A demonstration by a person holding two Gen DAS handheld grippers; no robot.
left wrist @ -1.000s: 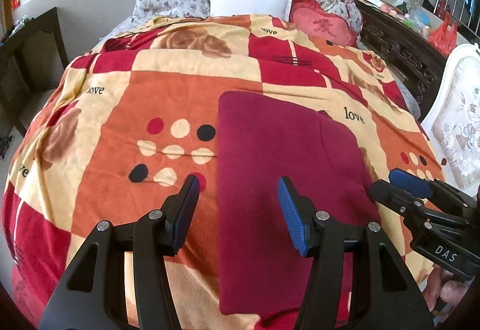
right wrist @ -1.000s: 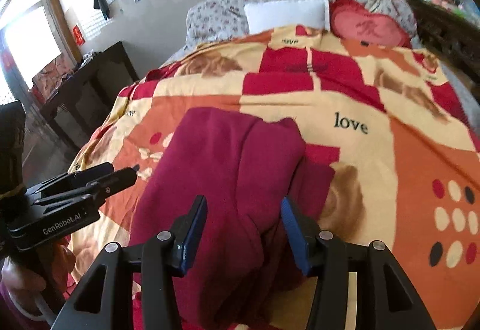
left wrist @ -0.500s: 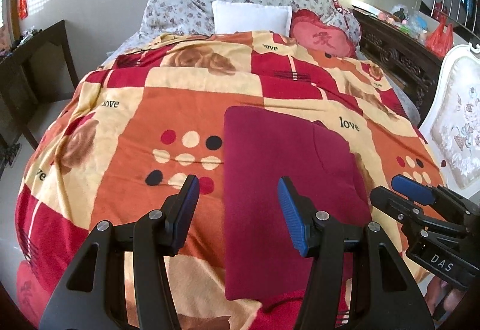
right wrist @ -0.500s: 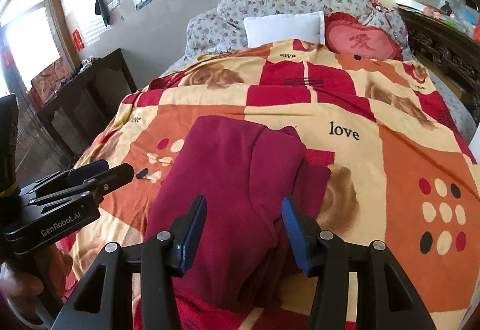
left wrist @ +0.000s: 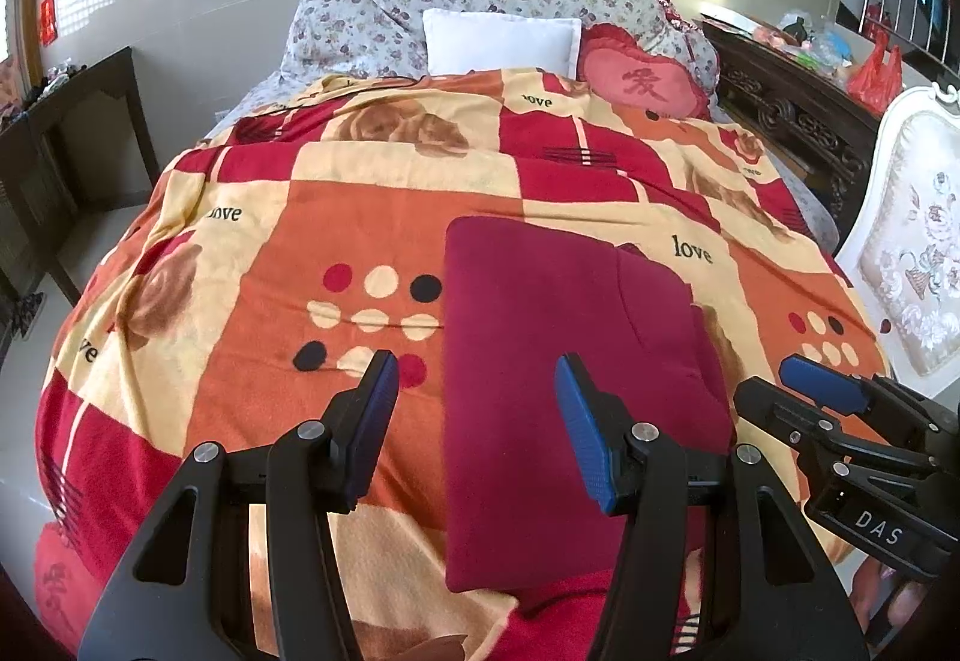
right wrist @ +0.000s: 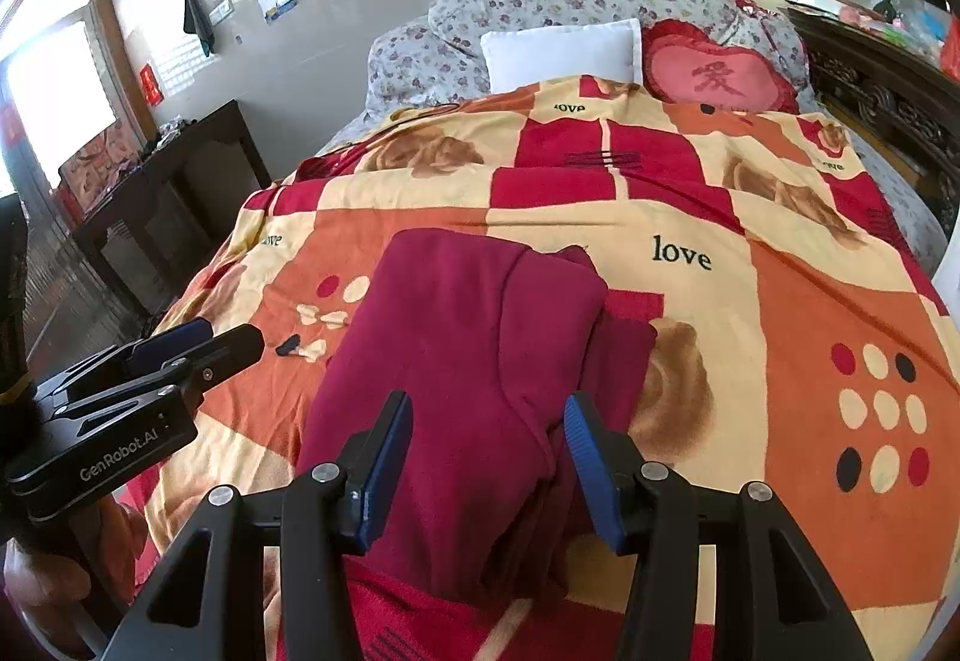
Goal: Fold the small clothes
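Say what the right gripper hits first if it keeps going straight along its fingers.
Probably the folded maroon garment: it fills the gap ahead of the open right gripper, lying on the patterned blanket. Depth is unclear, so a shallower line could pass over it.

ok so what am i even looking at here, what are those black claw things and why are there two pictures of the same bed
The black claws are handheld two-finger grippers, one in each of a person's hands; there is no robot. Each carries a fisheye camera looking along its fingers, hence two pictures of one bed. In the left wrist view the left gripper fills the foreground and the right gripper pokes in from the side. The right wrist view shows the reverse. Both are open and hold nothing. On the patchwork blanket lies a folded dark red garment. Behind it are a white pillow and a heart-shaped red cushion.
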